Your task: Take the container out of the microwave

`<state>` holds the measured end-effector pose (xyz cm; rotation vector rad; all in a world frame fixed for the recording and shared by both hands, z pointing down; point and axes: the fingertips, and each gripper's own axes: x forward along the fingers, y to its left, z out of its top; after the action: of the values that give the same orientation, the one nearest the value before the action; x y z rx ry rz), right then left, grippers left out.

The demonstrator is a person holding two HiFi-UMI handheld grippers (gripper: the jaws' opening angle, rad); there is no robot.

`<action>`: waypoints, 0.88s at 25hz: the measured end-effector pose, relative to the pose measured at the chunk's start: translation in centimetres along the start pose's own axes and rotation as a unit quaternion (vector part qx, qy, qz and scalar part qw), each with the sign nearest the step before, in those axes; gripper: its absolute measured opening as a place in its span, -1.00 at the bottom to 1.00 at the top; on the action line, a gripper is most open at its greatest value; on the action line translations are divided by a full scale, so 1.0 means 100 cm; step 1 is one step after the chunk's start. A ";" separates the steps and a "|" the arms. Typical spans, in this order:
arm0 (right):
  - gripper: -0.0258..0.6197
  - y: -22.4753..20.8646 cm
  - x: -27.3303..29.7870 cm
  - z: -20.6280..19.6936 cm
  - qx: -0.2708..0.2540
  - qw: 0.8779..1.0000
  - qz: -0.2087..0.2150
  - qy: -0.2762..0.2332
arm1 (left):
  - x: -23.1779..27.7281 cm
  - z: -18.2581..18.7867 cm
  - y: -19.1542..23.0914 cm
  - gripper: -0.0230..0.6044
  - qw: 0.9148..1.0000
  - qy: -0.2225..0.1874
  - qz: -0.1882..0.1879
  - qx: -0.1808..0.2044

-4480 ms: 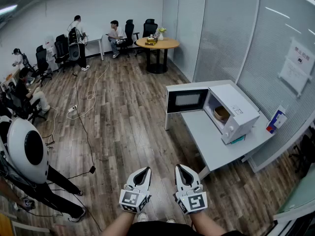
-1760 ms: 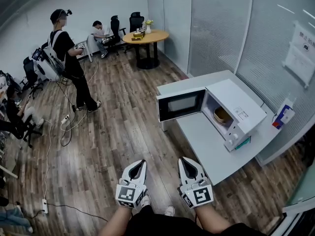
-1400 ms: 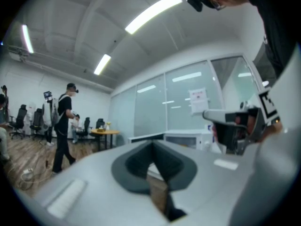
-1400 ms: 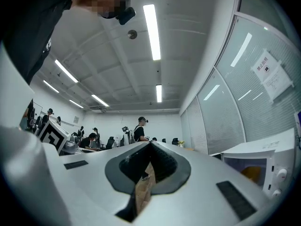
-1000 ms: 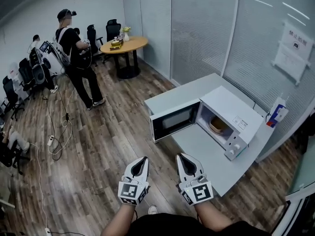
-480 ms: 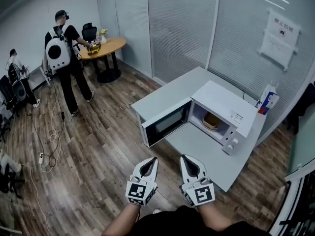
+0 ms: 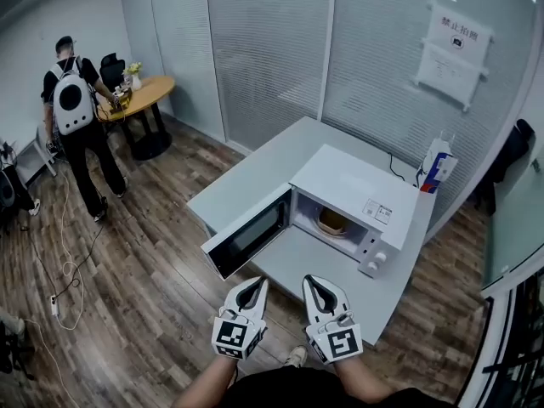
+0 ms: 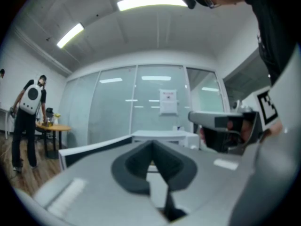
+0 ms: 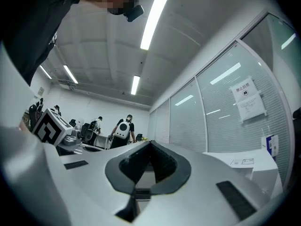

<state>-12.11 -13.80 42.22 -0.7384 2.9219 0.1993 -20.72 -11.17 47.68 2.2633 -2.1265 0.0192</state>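
A white microwave (image 7: 350, 191) stands on a grey table (image 7: 255, 175), and its door (image 7: 247, 241) hangs wide open to the left. Inside the cavity sits a tan, bowl-like container (image 7: 331, 222). My left gripper (image 7: 257, 284) and right gripper (image 7: 311, 280) hover side by side at the table's near edge, short of the microwave, pointing towards it. Both have their jaws together and hold nothing. In the left gripper view the left gripper (image 8: 151, 144) points at the microwave (image 8: 162, 136). The right gripper (image 9: 150, 144) shows its tips meeting in its own view.
A red, white and blue carton (image 7: 433, 170) stands at the table's far right corner. Frosted glass walls with a paper notice (image 7: 455, 45) run behind the table. A person with a backpack (image 7: 75, 117) stands by a round wooden table (image 7: 136, 96). Cables (image 7: 61, 287) lie on the wood floor.
The view has swung and closed in, so the microwave now sits nearer and straight ahead of both grippers. Both grippers stay shut. The person with the backpack has reached the round table.
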 end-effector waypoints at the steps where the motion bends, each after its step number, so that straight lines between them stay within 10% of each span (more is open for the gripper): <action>1: -0.92 -0.010 0.002 -0.002 0.002 1.000 -0.004 0.002 | 0.010 0.001 -0.001 -0.91 1.000 0.000 -0.004 0.002; 22: -0.92 -0.129 0.012 -0.045 0.012 0.994 -0.105 0.030 | 0.151 -0.032 -0.041 -0.91 0.994 0.030 -0.103 0.009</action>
<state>-7.36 -26.32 45.21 -1.0567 2.8688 0.1232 -15.67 -25.85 51.31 2.4461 -1.8635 0.0994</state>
